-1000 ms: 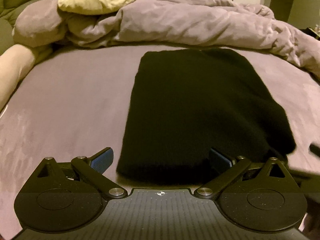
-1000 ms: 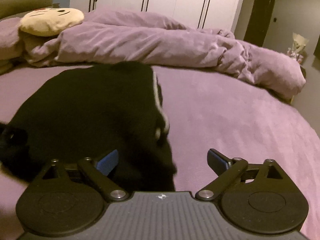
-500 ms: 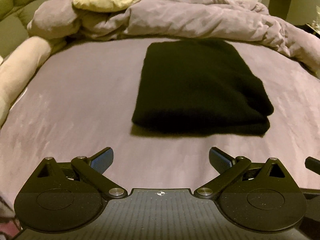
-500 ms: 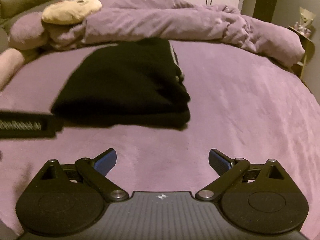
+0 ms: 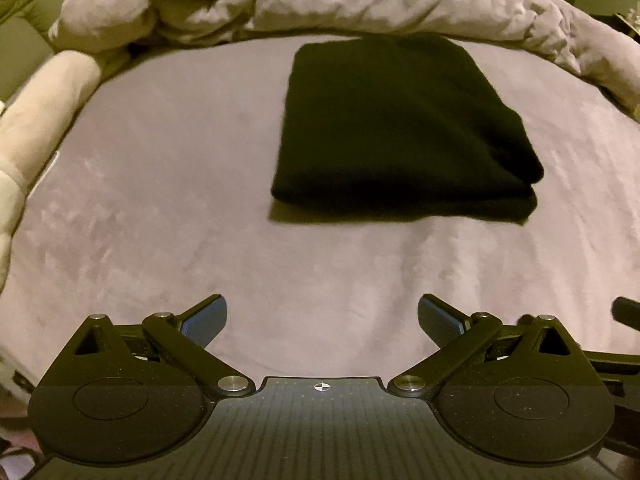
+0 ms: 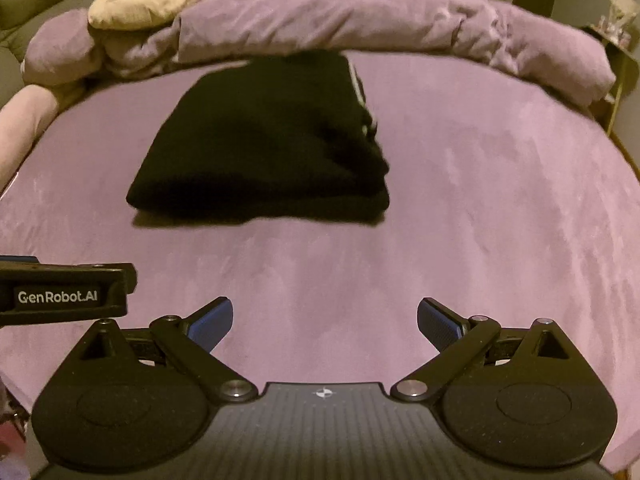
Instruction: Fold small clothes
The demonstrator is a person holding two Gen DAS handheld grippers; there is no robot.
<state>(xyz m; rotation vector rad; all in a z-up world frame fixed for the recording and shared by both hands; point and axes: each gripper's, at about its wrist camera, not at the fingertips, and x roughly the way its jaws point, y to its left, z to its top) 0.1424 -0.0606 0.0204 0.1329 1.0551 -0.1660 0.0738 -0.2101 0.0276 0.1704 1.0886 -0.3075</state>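
Note:
A black garment lies folded into a thick rectangle on the purple bed sheet; in the right wrist view a white stripe shows along its right edge. My left gripper is open and empty, well back from the garment's near edge. My right gripper is open and empty, also well back from it. The body of the left gripper shows at the left edge of the right wrist view.
A crumpled purple duvet lies along the far side of the bed. A cream plush cushion rests on pillows at the far left. A pale bolster runs along the left edge. A shelf stands far right.
Both grippers have pulled back from the folded garment, which now lies farther away. Both stay open; the garment has not moved.

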